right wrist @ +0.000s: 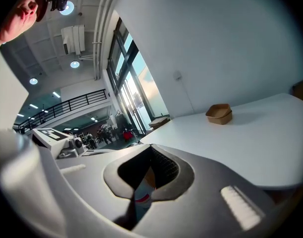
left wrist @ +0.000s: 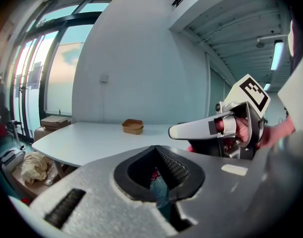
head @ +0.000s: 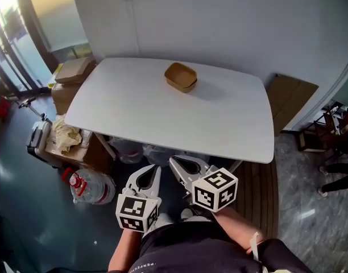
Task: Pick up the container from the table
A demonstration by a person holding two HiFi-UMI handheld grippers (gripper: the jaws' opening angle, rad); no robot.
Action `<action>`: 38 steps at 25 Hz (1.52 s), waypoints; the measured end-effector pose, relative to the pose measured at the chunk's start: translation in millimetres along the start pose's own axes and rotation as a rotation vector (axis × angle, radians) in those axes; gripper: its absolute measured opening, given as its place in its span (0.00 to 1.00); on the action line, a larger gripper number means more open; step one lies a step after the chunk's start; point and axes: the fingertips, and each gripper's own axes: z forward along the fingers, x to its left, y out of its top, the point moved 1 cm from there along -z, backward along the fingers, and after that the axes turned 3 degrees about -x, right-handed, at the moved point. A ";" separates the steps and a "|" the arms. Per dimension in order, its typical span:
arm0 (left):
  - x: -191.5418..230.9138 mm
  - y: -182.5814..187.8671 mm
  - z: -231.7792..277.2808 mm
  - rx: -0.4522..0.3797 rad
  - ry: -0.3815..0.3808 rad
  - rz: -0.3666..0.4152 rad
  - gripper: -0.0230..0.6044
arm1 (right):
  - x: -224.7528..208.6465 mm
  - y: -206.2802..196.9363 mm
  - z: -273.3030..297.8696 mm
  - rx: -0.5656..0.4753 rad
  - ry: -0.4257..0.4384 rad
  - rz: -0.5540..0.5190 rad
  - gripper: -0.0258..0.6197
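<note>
A brown paper container (head: 181, 77) sits empty on the far middle of the white table (head: 162, 118). Both grippers hang short of the table's near edge, well apart from the container. My left gripper (head: 154, 169) is shut with nothing in it, and my right gripper (head: 173, 161) beside it is shut and empty too. In the left gripper view the container (left wrist: 132, 126) lies far ahead past the shut left gripper (left wrist: 156, 150), with the right gripper (left wrist: 174, 131) at the right. The right gripper view shows the container (right wrist: 219, 114) at the upper right beyond the closed right gripper (right wrist: 151, 148).
Cardboard boxes (head: 73, 71) stand left of the table, with a cloth pile (head: 66, 135) and a water jug (head: 95, 186) on the floor below. A flat cardboard sheet (head: 289, 98) leans at the right wall. Clear plastic bags lie under the table's near edge.
</note>
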 end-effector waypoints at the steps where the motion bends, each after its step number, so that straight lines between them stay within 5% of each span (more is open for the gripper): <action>1: -1.0 0.4 5.4 0.002 -0.001 -0.002 0.03 | -6.0 1.2 0.7 0.003 -0.002 0.004 0.03; 11: 24.0 11.4 47.2 0.011 -0.032 -0.011 0.03 | -42.4 13.0 23.5 0.015 -0.036 0.002 0.03; 29: 155.2 36.5 136.7 0.090 -0.248 0.027 0.03 | -105.6 55.0 165.4 -0.015 -0.237 0.051 0.04; 38: 189.0 41.2 162.2 0.104 -0.356 0.027 0.03 | -117.6 64.9 210.3 -0.001 -0.320 0.064 0.04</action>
